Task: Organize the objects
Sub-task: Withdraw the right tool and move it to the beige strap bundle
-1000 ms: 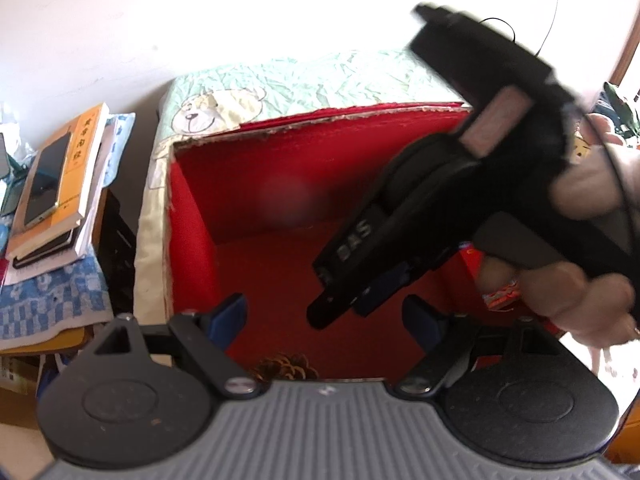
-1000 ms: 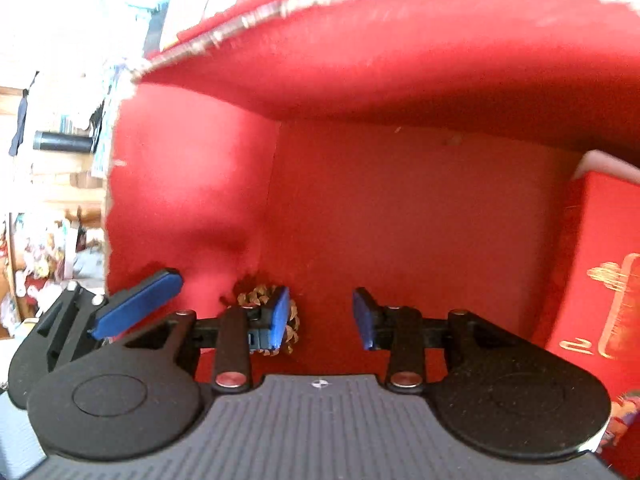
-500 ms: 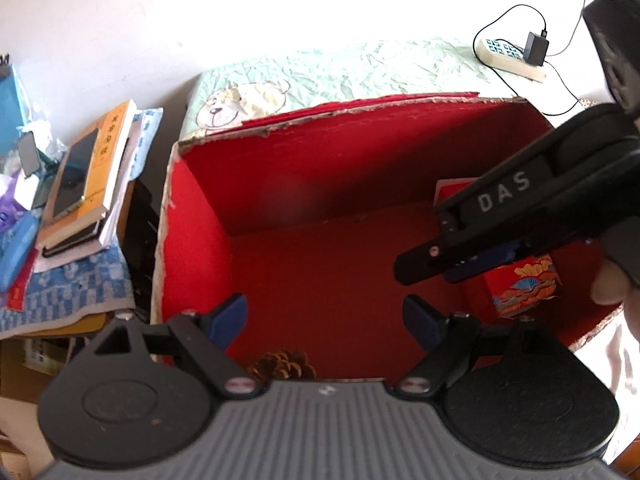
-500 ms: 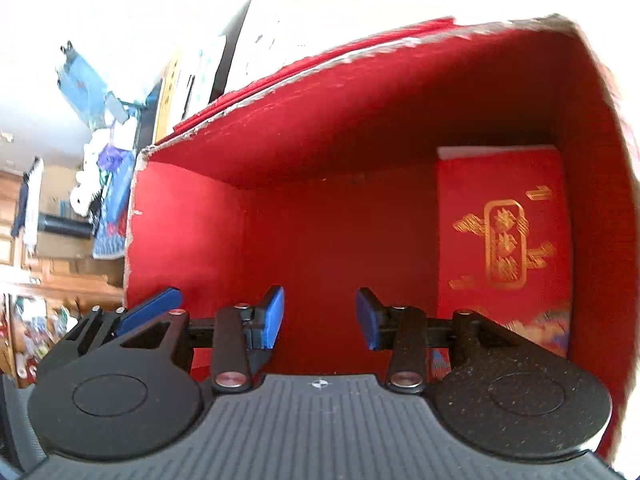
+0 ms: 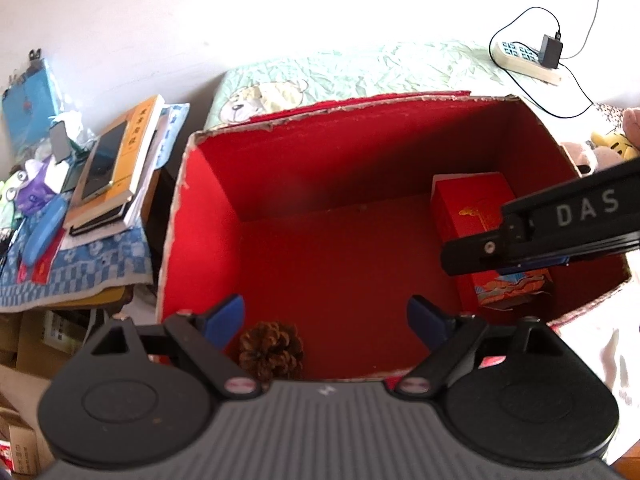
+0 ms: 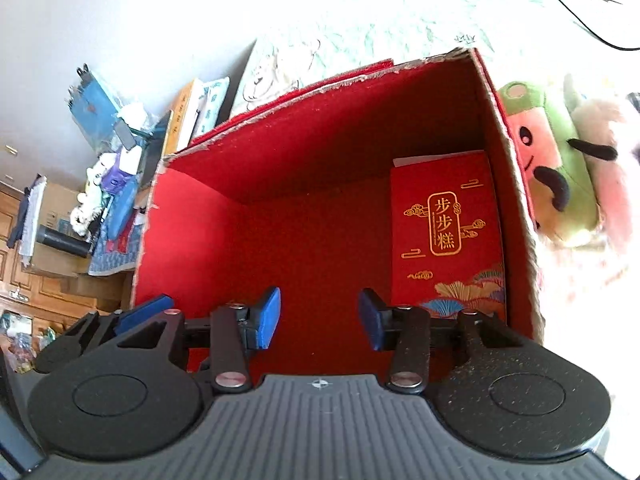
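Note:
A big red-lined box (image 5: 208, 216) (image 6: 152, 216) stands open on the bed. Inside, a brown pine cone (image 5: 271, 350) lies in the near left corner, and a red gift pack with gold lettering (image 5: 472, 208) (image 6: 446, 232) lies along the right wall. My left gripper (image 5: 326, 318) hovers above the near rim, jaws opening wide, nothing between its blue pads. My right gripper (image 6: 318, 318) hangs over the box, jaws opening, nothing between them; its black arm marked DAS (image 5: 560, 228) crosses the gift pack in the left wrist view.
A bedside stand at the left holds stacked books and a phone (image 5: 116, 164) on a blue checked cloth (image 5: 80, 276). Plush toys (image 6: 560, 168) lean against the box's right side. A power strip with a charger (image 5: 528, 60) lies on the green bedspread behind.
My right gripper has risen out of the box's near left corner and drawn back to the right, its jaws wider. The left gripper pulled back, bringing the whole box and the pine cone into view.

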A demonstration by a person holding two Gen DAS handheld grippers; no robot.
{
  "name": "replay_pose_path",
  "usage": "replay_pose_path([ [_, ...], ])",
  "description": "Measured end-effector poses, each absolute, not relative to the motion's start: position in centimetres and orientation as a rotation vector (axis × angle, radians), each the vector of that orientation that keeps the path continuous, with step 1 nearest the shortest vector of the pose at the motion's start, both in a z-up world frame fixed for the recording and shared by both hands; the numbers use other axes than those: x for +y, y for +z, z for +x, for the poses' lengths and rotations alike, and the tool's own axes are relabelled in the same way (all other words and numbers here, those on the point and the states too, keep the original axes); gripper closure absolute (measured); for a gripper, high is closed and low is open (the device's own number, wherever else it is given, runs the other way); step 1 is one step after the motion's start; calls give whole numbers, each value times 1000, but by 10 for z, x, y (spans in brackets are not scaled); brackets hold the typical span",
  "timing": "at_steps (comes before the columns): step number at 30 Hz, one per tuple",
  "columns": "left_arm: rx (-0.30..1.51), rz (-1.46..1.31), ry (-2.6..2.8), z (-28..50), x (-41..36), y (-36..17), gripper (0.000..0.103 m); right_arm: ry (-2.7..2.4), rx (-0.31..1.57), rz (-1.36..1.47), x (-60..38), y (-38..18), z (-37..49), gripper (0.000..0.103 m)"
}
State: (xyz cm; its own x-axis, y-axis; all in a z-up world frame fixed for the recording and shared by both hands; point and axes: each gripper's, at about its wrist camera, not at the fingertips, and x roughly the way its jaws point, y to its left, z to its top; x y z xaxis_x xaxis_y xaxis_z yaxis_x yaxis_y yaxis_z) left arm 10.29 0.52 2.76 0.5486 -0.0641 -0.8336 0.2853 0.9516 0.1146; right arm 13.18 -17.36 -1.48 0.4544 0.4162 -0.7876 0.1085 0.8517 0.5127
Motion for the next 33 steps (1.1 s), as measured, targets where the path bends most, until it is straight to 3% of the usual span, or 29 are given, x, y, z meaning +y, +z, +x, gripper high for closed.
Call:
replay_pose_path([
  [17,902,243,-125,43,-2,63,13,266,970,518,-167,23,84,56],
  [33,951,205,-63,-5,-7,49,13,323,992,497,-171,19,39,56],
])
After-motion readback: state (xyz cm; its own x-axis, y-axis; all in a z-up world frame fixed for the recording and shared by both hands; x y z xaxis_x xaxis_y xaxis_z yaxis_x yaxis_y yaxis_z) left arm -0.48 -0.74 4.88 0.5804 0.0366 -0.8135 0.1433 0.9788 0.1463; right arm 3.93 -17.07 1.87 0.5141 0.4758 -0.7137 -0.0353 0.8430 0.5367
